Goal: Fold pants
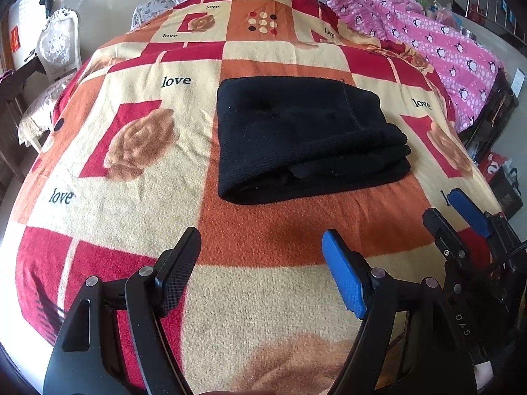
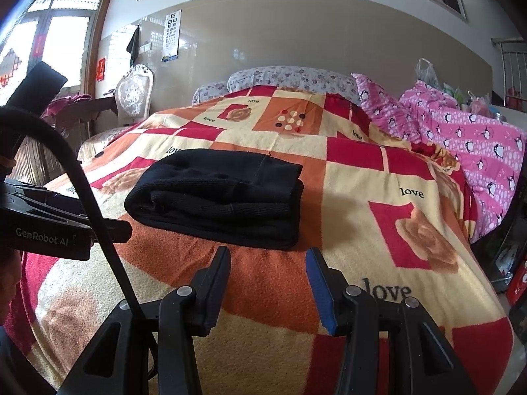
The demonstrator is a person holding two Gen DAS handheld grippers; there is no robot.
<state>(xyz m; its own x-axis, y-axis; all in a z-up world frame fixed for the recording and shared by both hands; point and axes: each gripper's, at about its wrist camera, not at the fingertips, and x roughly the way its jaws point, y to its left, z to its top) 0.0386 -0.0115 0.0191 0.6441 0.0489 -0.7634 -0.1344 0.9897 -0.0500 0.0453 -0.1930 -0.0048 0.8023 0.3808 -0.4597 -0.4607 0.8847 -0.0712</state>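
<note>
Black pants (image 1: pixel 303 138) lie folded into a thick rectangular stack on the patterned blanket (image 1: pixel 131 171); they also show in the right wrist view (image 2: pixel 220 197). My left gripper (image 1: pixel 260 250) is open and empty, hovering above the blanket just short of the stack's near edge. My right gripper (image 2: pixel 268 266) is open and empty, near the stack's front right corner. It also shows at the right edge of the left wrist view (image 1: pixel 449 210). The left gripper's body (image 2: pixel 49 227) shows at the left of the right wrist view.
A pink penguin-print quilt (image 1: pixel 438 39) is heaped on the bed's far right side. Floral pillows (image 2: pixel 290 77) lie at the head. A white chair (image 2: pixel 135 95) stands left of the bed. A black cable (image 2: pixel 82 191) crosses the right wrist view.
</note>
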